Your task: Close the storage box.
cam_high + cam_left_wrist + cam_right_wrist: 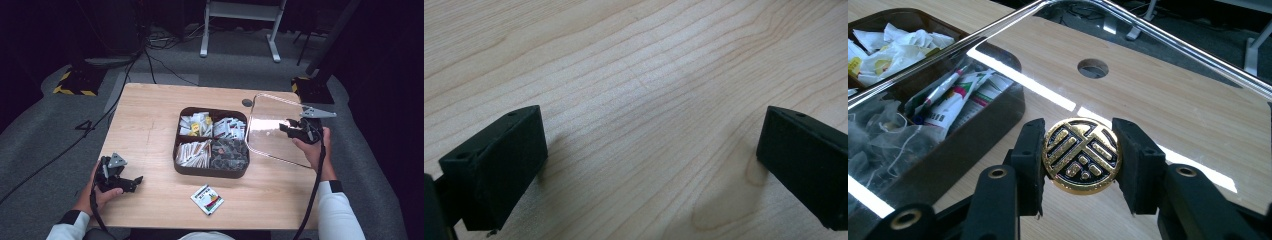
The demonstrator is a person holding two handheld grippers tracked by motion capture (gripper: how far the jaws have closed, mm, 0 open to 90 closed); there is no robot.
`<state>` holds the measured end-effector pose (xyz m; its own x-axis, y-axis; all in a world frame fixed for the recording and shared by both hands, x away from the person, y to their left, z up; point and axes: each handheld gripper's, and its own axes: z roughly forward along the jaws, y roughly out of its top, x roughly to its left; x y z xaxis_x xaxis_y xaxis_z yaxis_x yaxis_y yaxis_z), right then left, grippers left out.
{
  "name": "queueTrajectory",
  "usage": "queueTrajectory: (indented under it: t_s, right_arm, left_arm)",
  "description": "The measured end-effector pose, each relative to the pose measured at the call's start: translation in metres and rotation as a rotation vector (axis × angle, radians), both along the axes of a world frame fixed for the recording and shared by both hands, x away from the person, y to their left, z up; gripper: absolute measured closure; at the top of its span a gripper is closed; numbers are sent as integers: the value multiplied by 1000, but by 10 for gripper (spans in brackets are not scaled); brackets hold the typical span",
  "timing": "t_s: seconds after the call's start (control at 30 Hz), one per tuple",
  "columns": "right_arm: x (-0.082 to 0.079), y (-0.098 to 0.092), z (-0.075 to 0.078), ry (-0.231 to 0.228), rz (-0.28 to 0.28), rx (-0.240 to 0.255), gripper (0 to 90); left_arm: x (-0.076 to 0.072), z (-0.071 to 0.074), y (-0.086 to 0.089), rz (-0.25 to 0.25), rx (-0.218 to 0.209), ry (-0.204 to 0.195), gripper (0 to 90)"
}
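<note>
Here the right gripper (pixel 292 128) has its jaws clamped on the round gold-and-black knob (pixel 1081 155) of a clear square plastic lid (pixel 267 117), held tilted off the desk, right of the dark brown four-compartment tray (pixel 181 167). The right gripper view gives the knob pattern and sachets seen through the lid; the high view gives the whole layout, plus a loose white sachet (pixel 207 199) near the front edge. The left gripper (pixel 131 184) rests at front left of the light wooden desk (pixel 145 115), jaws wide apart, nothing between; its own view has bare wood grain.
</note>
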<state>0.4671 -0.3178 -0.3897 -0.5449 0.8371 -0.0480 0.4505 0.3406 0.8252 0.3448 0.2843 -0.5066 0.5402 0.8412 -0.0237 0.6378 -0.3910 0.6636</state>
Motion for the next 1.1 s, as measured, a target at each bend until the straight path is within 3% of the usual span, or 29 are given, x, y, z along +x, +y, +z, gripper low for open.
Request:
queueTrajectory:
  t_s: [0.53,1.1]
  right_arm:
    - [2,36,13,-6,51,-13,594]
    - [5,70,12,7,104,-21,595]
  left_arm:
    - [0,0,0,-2,1,0,1]
    - [0,0,0,-2,1,0,1]
